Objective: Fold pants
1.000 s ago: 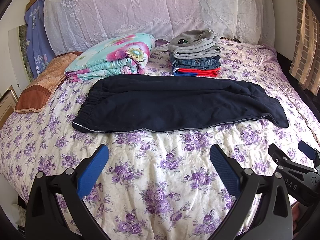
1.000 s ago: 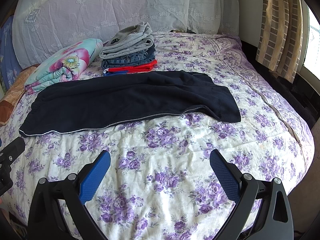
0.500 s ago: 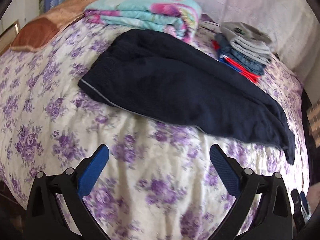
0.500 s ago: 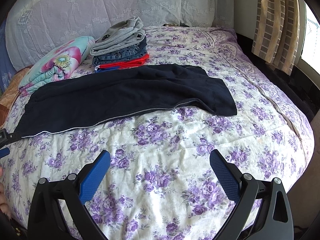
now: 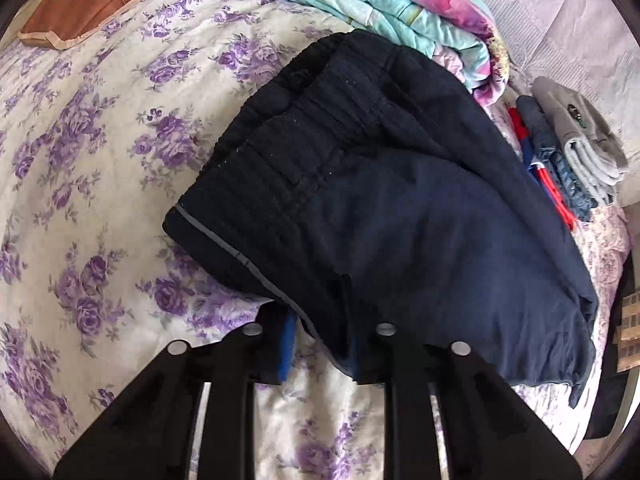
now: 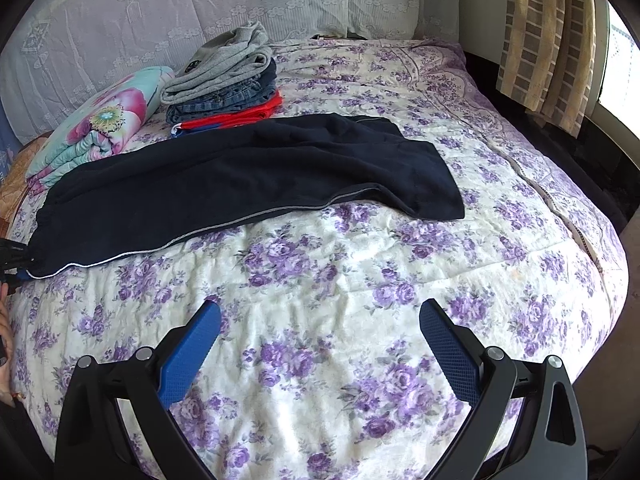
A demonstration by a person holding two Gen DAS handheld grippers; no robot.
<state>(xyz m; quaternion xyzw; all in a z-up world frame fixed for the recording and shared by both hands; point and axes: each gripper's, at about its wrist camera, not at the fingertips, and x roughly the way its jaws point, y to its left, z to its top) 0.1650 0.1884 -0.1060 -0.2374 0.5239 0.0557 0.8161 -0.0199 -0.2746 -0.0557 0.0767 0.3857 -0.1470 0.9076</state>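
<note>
The bed point(image 6: 360, 280), under its purple-flowered cover, carries the navy pants point(image 6: 240, 184) laid lengthwise, already folded leg on leg. A second ago the left gripper point(image 5: 320, 340) hovered wide open short of them; now its fingers have closed on the waistband corner nearest the camera. So the lengthwise fold is probably about to begin. The right gripper point(image 6: 320, 344) stays open above bare cover, well apart from the hem. No brand or writing can be read on the pants.
</note>
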